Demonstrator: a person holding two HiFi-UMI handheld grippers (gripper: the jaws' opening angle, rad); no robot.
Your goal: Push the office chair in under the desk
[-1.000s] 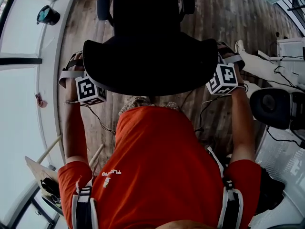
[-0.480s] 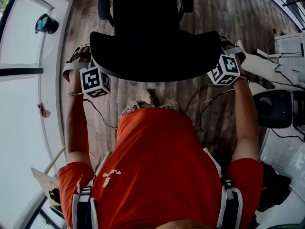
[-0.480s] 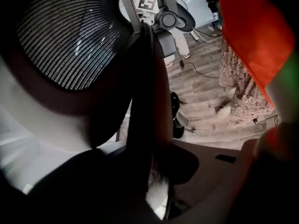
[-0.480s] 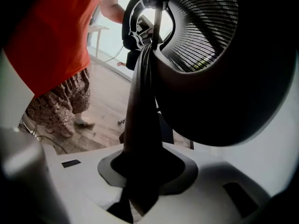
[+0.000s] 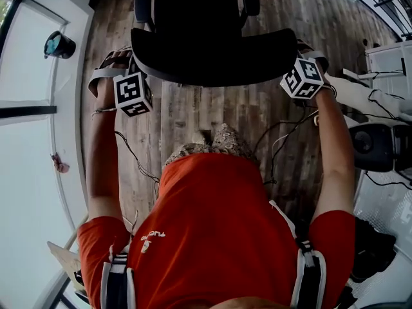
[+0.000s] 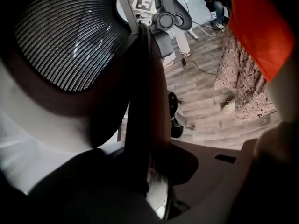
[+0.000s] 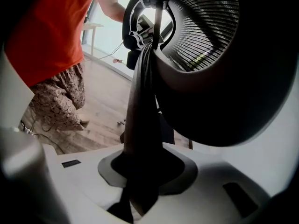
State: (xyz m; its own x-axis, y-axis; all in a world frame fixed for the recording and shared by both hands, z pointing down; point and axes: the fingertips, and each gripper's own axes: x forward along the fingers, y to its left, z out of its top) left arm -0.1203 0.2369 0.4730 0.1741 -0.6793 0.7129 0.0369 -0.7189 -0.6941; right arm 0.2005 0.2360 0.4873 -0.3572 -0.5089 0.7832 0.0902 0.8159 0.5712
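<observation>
1. the office chair (image 5: pixel 212 18) is stood on the wooden floor (image 5: pixel 212 114), its seat turned away from the person (image 5: pixel 219 224), who is placed just behind its backrest (image 5: pixel 212 60).
2. the backrest's left edge is gripped by the left gripper (image 6: pixel 152 176), whose jaws have just been closing with that edge between them.
3. the backrest's right edge is clamped between the jaws of the right gripper (image 7: pixel 140 181).
4. no desk is made out beyond the chair, so the push is judged under way and unfinished: the chair is yet to be rolled in under it.
</observation>
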